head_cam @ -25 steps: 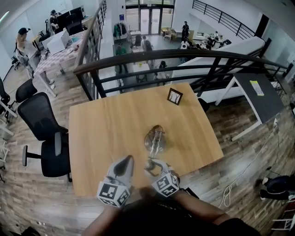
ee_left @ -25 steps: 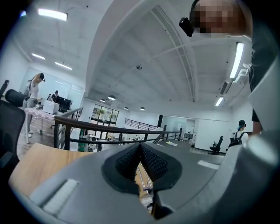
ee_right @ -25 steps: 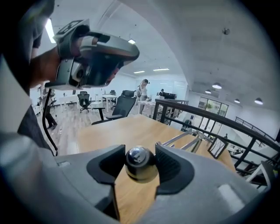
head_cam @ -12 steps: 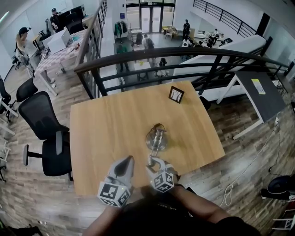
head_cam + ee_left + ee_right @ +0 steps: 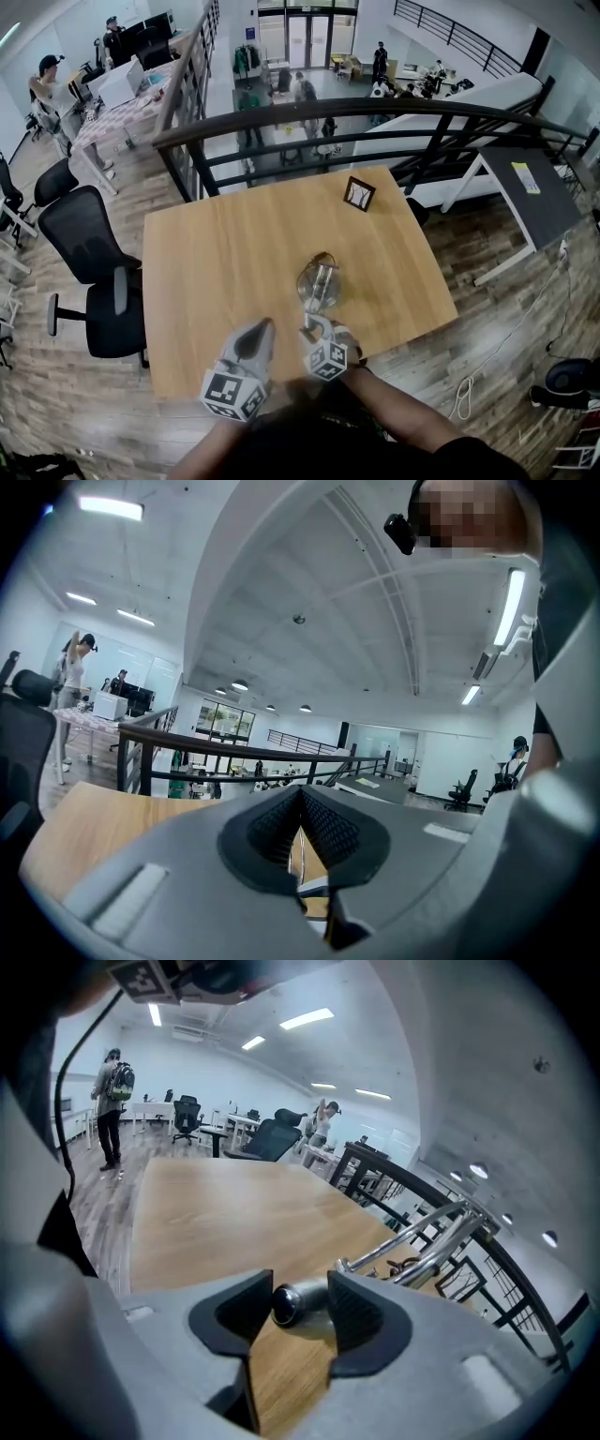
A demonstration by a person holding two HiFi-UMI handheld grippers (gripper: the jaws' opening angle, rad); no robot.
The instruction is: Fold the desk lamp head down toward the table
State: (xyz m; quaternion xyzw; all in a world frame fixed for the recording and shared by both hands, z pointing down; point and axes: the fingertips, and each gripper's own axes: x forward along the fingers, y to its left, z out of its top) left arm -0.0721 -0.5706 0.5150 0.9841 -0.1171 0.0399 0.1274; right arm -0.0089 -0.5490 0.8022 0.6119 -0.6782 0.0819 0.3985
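Note:
A chrome desk lamp stands on the wooden table (image 5: 216, 262), its round base (image 5: 317, 279) in the near middle. Its thin arms (image 5: 422, 1241) slope toward me, down to the small cylindrical head (image 5: 295, 1305). My right gripper (image 5: 313, 326) holds that head low over the table. In the right gripper view the head lies crosswise between the pads (image 5: 352, 1309) of the right gripper (image 5: 300, 1309), whose jaws are closing on it. My left gripper (image 5: 255, 330) hovers beside it at the left, shut and empty. In the left gripper view the pads (image 5: 323, 827) of the left gripper (image 5: 300, 829) meet.
A small framed picture (image 5: 357, 194) stands near the table's far right corner. A dark railing (image 5: 375, 112) runs behind the table. Black office chairs (image 5: 84, 244) stand to the left, and a cable (image 5: 464, 389) lies on the floor at the right.
My right gripper has sunk toward the table and rolled a little, its marker cube turned. The left gripper has stayed where it was.

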